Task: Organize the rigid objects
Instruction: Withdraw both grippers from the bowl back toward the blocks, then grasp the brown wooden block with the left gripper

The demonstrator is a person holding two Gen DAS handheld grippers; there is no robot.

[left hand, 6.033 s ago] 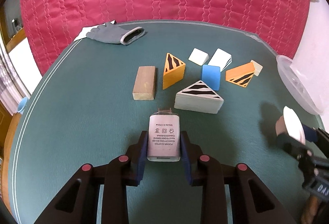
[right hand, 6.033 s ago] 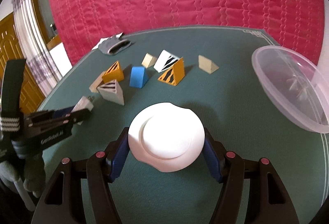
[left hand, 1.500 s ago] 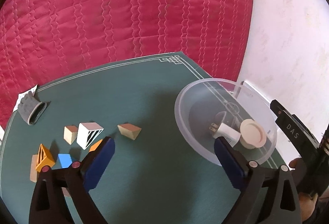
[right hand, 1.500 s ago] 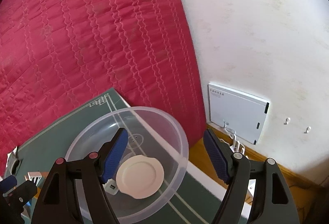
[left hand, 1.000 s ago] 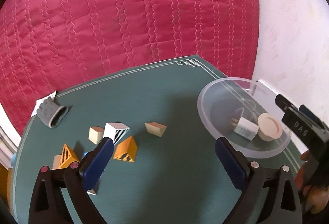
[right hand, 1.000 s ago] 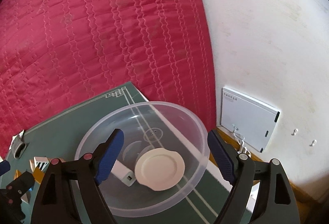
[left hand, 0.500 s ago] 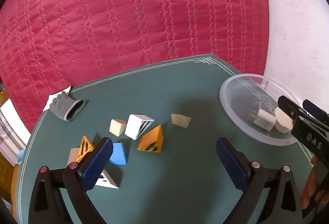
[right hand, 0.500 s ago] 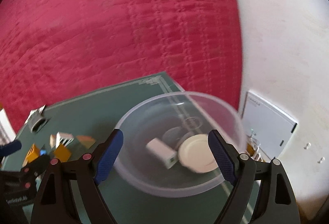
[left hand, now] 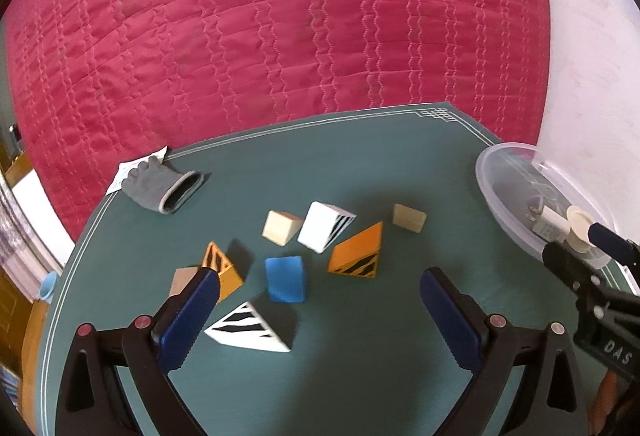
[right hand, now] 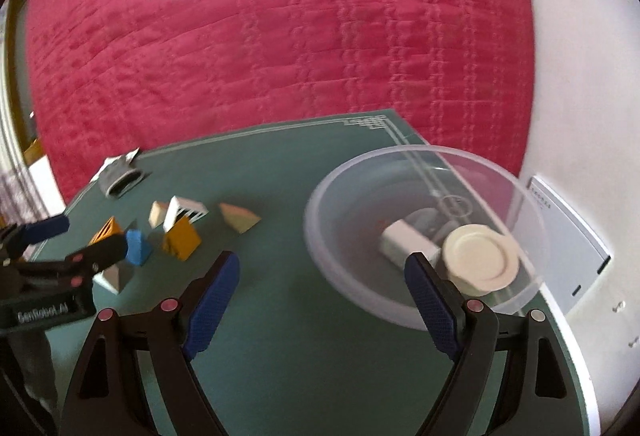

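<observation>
My left gripper [left hand: 316,306] is open and empty above the green table [left hand: 360,164], over a cluster of blocks: a blue block [left hand: 285,278], an orange striped wedge [left hand: 356,254], a white zebra wedge [left hand: 246,328], a white striped block [left hand: 326,226] and tan blocks [left hand: 281,227]. My right gripper [right hand: 322,300] is open and empty beside the clear plastic bowl [right hand: 340,188]. The bowl holds a white power adapter [right hand: 404,242] and a cream round lid [right hand: 480,252]. The bowl also shows in the left wrist view [left hand: 508,172].
A grey glove [left hand: 162,186] lies on paper at the table's far left corner. A red quilted cover [left hand: 280,36] hangs behind the table. A white wall and a white box [right hand: 568,228] stand to the right. The table's right edge runs close past the bowl.
Both grippers have swung left, away from the bowl and toward the blocks. The left gripper has come lower over the block cluster. Both stay open.
</observation>
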